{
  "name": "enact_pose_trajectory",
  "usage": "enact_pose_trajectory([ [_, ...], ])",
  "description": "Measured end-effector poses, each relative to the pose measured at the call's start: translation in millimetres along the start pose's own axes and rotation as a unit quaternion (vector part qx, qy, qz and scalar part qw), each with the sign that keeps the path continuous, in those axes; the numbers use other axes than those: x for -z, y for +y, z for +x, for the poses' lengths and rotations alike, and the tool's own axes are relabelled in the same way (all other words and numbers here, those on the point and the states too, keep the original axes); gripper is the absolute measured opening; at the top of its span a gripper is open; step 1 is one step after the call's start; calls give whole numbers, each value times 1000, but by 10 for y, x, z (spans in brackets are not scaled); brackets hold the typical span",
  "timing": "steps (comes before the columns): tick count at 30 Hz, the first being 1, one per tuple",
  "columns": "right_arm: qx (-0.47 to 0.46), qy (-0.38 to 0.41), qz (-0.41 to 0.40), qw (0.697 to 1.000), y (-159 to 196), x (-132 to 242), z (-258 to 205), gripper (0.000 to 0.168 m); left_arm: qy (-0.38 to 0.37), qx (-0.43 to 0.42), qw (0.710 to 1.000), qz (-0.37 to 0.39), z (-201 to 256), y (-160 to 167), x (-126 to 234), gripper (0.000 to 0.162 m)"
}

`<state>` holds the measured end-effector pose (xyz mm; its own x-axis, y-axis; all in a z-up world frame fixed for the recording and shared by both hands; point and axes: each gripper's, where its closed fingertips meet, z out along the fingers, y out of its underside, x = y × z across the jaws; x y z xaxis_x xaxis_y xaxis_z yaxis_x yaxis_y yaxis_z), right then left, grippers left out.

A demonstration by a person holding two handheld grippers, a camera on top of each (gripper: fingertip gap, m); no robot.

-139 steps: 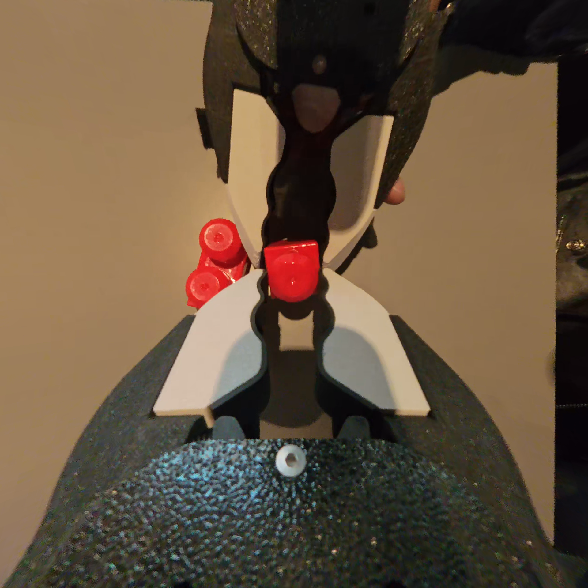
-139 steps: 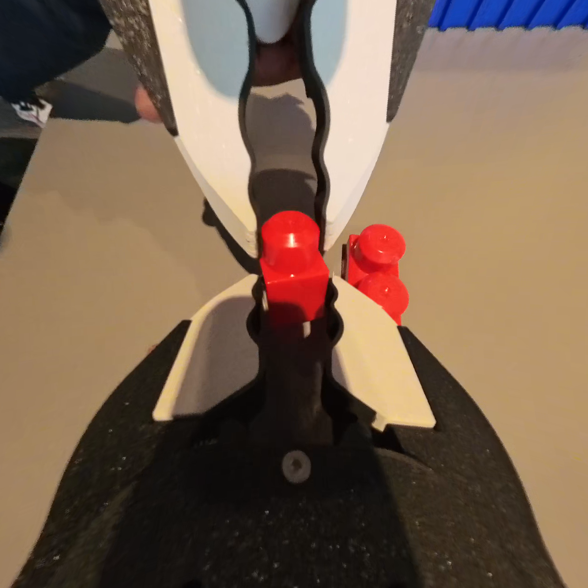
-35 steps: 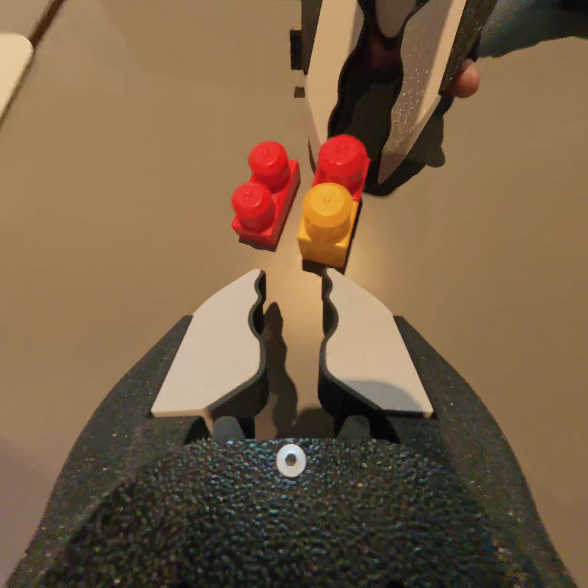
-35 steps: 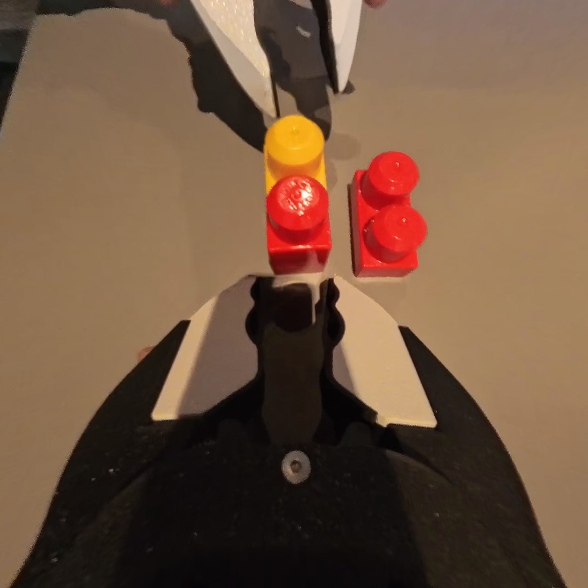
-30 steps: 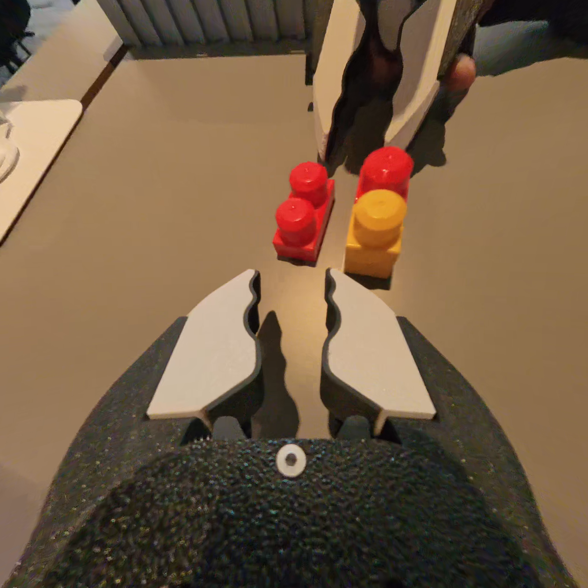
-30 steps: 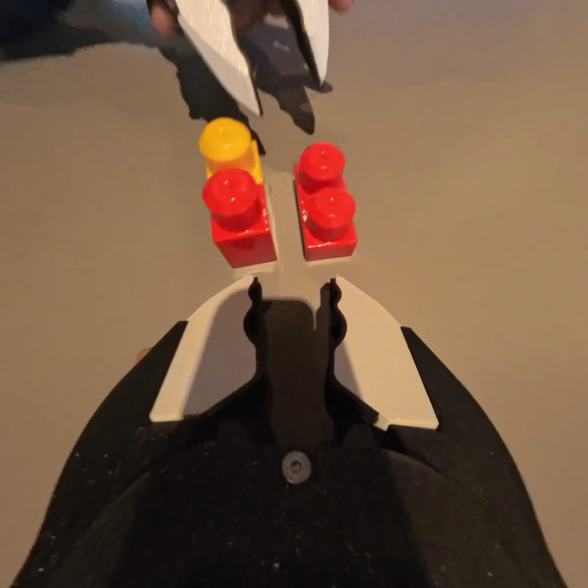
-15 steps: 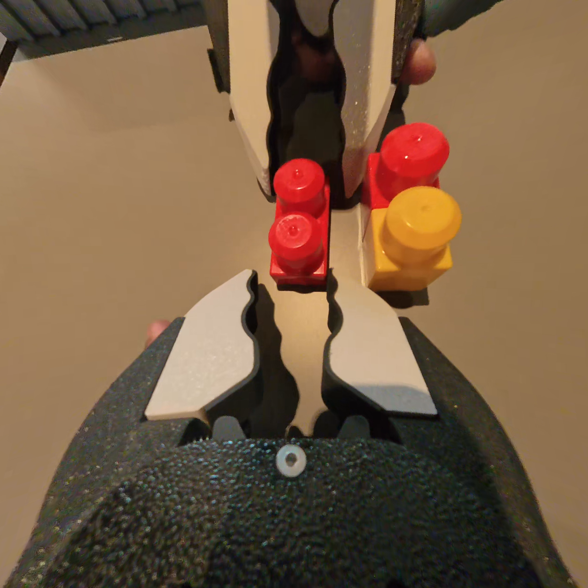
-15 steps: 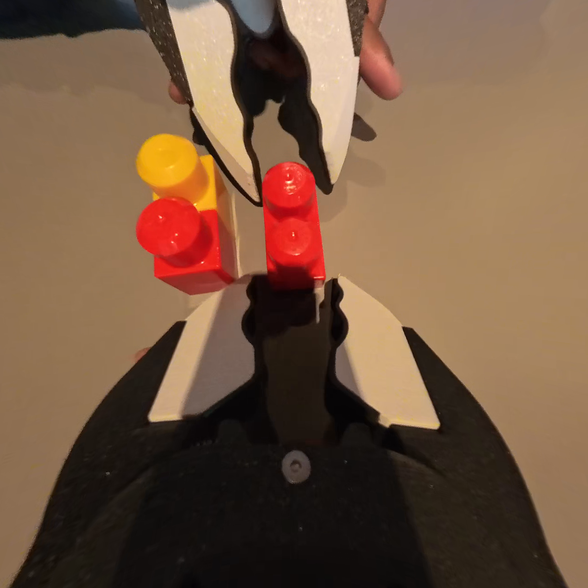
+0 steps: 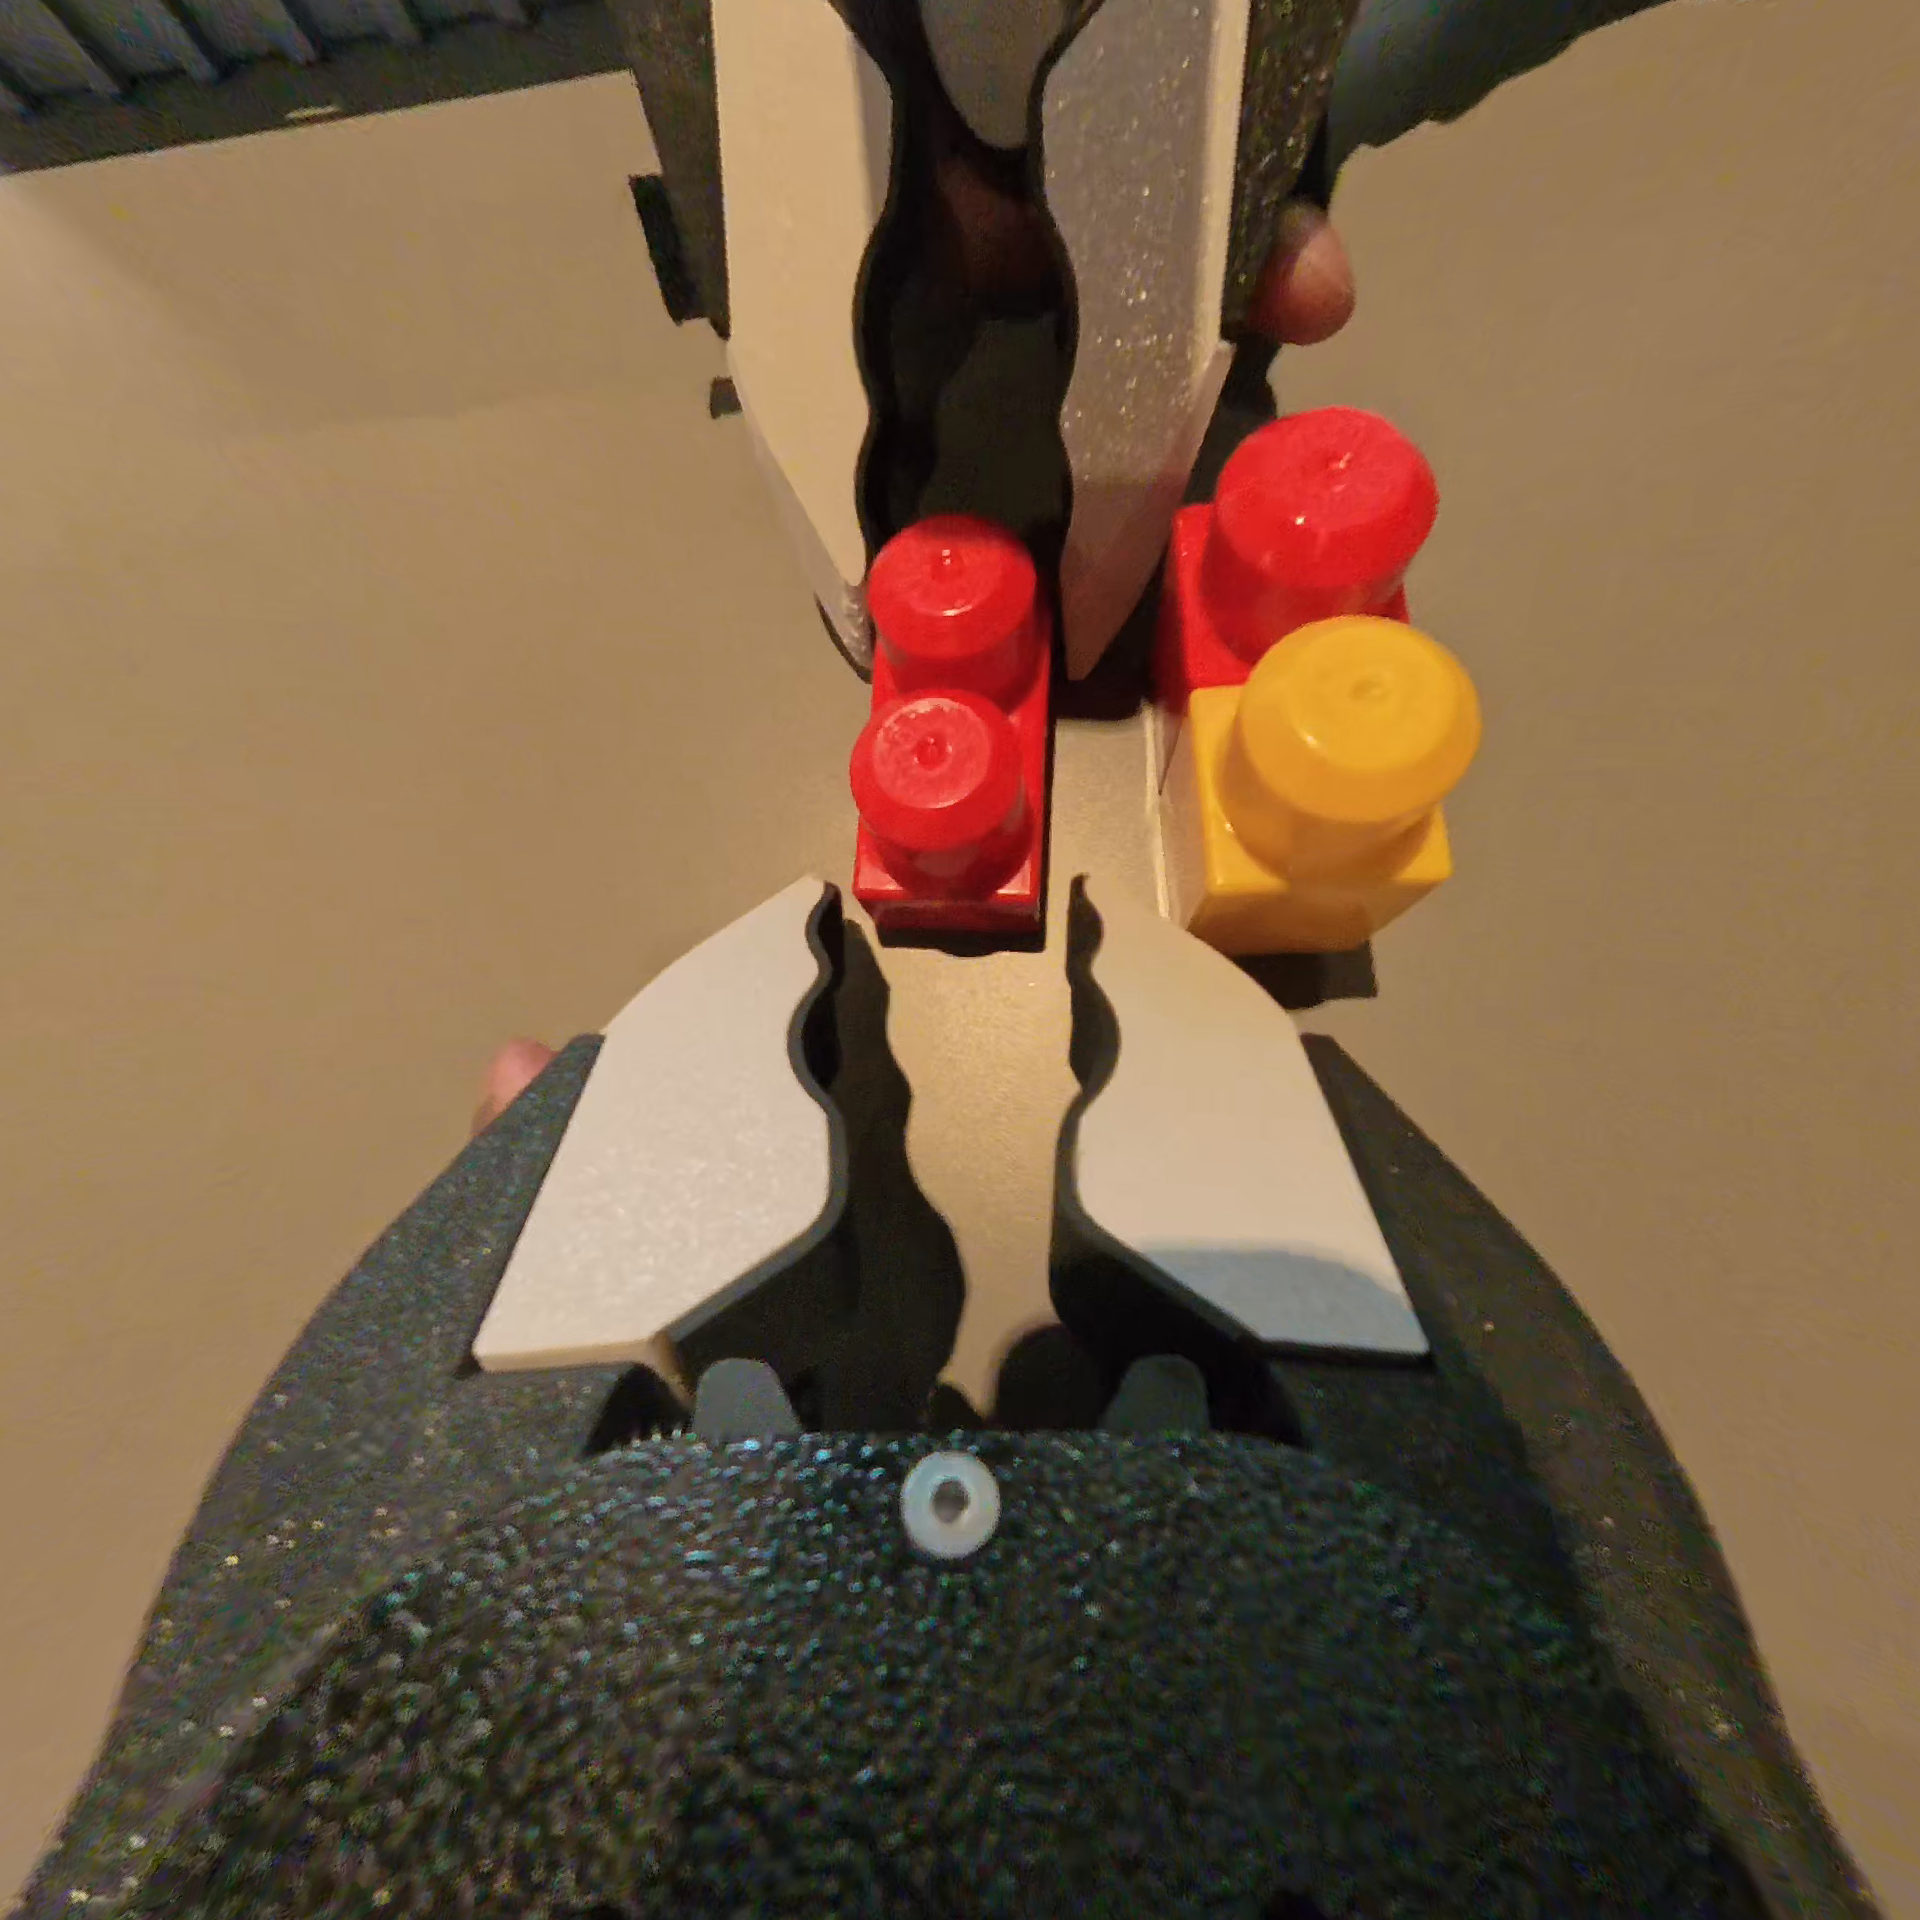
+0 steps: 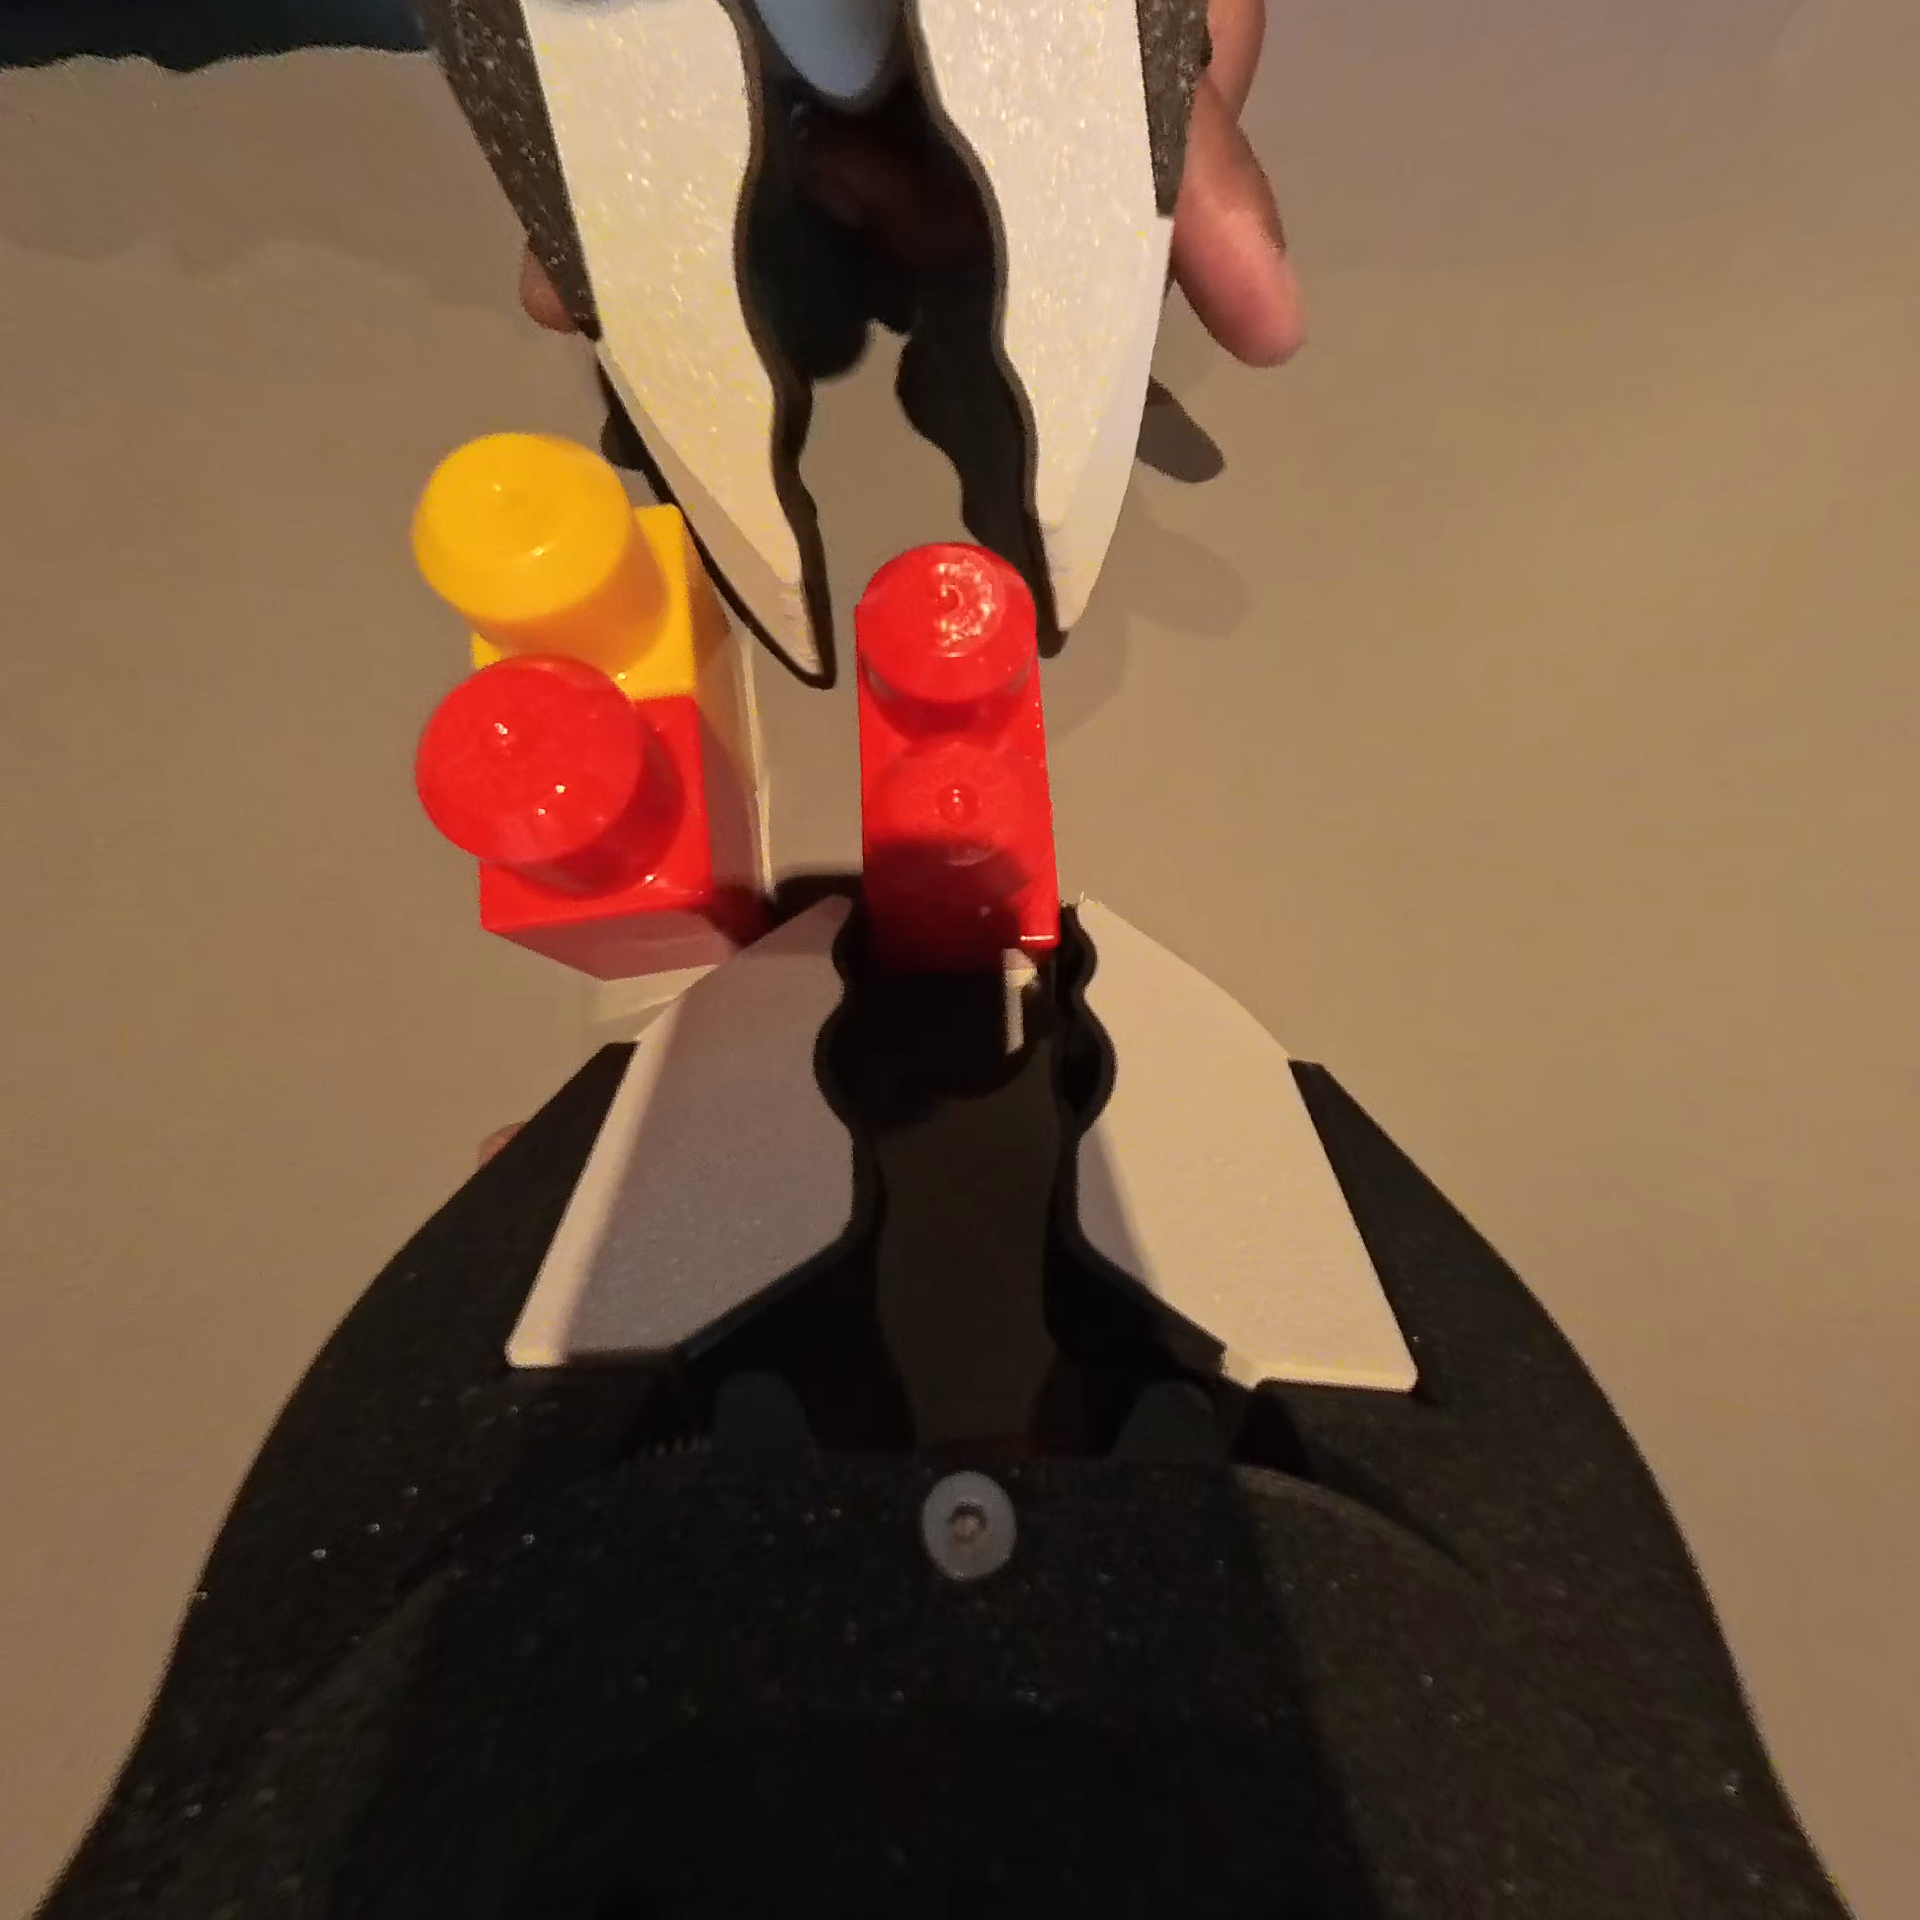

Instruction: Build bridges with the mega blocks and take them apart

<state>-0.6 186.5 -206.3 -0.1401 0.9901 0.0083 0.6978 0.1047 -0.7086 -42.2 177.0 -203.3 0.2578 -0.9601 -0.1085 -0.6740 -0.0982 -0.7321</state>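
left wrist view: left gripper (image 9: pixel 951 899) open and empty at frame centre, fingertips just short of the two-stud red block (image 9: pixel 951 727) on the tabletop (image 9: pixel 312 623).
change: both grippers have closed in on this block from opposite ends.
right wrist view: right gripper (image 10: pixel 951 925) open, fingertips flanking the block's near end; single red block (image 10: pixel 582 821) and yellow block (image 10: pixel 571 582) touching, centre left.
meaning: likely the span piece is next to be lifted.

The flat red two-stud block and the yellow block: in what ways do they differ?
The flat red two-stud block is low, long and has two studs; the yellow block is taller, cube-like and has one stud. The red one lies alone between both hand-held grippers' open fingers; the yellow one stands against a red one-stud block. Both rest upright on the tan table.
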Motion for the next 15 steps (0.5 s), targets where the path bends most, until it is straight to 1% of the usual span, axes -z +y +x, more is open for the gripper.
enact_pose_trajectory([
  [2,0,-1,0,1000,0,-1,-3,36,8,9,1000,-7,-4,10,-13,41],
  [4,1,-2,0,1000,-1,-2,-7,36,13,13,1000,-10,-3,7,-25,33],
  [6,1,-2,0,1000,0,-2,-5,36,12,14,1000,-10,-7,5,-26,33],
  [8,2,-1,0,1000,-1,-3,-2,36,7,14,1000,-8,-18,5,-23,33],
  [10,3,16,5,1000,-16,0,46,35,-18,4,1000,-1,-74,-11,-12,32],
  [13,9,45,41,998,-118,42,157,35,-51,3,998,22,-177,-55,36,32],
  [15,9,49,81,995,-217,113,203,35,-55,13,997,49,-217,-125,92,32],
])
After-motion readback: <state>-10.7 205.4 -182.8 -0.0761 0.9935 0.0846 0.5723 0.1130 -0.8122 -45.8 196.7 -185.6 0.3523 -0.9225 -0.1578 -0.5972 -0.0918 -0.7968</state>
